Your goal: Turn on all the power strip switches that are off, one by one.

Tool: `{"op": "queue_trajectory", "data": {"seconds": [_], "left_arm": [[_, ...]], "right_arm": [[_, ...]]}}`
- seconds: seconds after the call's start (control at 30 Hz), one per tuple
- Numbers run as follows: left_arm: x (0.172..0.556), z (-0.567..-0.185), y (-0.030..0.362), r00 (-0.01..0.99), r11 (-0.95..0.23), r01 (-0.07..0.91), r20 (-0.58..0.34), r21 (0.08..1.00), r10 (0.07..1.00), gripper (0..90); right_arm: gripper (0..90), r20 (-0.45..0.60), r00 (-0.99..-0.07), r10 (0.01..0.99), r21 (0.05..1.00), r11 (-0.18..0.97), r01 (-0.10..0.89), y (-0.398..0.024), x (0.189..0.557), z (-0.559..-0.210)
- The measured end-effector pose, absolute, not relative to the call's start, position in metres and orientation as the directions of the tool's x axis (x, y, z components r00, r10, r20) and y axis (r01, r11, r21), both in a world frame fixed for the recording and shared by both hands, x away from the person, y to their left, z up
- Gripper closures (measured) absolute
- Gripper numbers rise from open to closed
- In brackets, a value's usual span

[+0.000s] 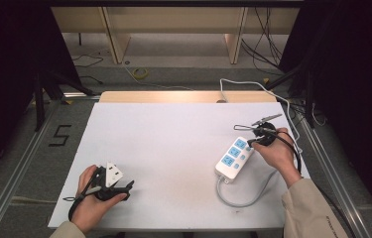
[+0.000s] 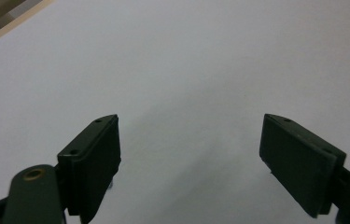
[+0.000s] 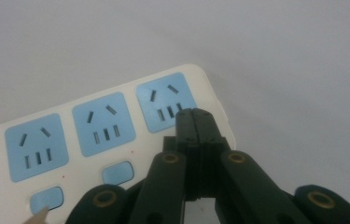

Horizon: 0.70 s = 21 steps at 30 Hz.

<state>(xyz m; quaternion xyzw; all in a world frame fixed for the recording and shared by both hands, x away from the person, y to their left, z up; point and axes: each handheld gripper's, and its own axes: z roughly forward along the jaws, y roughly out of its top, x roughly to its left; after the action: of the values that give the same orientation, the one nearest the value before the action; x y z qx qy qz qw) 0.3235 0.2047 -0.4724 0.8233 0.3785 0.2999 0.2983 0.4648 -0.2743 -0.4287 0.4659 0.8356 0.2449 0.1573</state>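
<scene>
Nearest, the left gripper [image 1: 130, 187] rests by the table's [image 1: 173, 134] near left corner, jaws spread wide over bare white surface and holding nothing. Toward the right edge lies the power strip [image 1: 234, 157], its long axis slanting from near-left to far-right, cord looping off its near end. Over its far end the right gripper [image 3: 194, 114] has its jaws pressed together, empty, tips at the last socket [image 3: 165, 101]. That hand is plainly nearer; any move on the strip probably falls to it.
</scene>
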Motion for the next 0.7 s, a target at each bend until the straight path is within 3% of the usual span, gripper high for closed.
{"op": "queue_trajectory", "data": {"seconds": [0.7], "left_arm": [[0.322,-0.472,0.205,0.53,-0.531,0.444,0.266,0.722,0.805,20.6]], "right_arm": [[89.9,-0.003,-0.548,0.836,0.624,0.429,0.653,-0.273,0.441,-0.421]]}}
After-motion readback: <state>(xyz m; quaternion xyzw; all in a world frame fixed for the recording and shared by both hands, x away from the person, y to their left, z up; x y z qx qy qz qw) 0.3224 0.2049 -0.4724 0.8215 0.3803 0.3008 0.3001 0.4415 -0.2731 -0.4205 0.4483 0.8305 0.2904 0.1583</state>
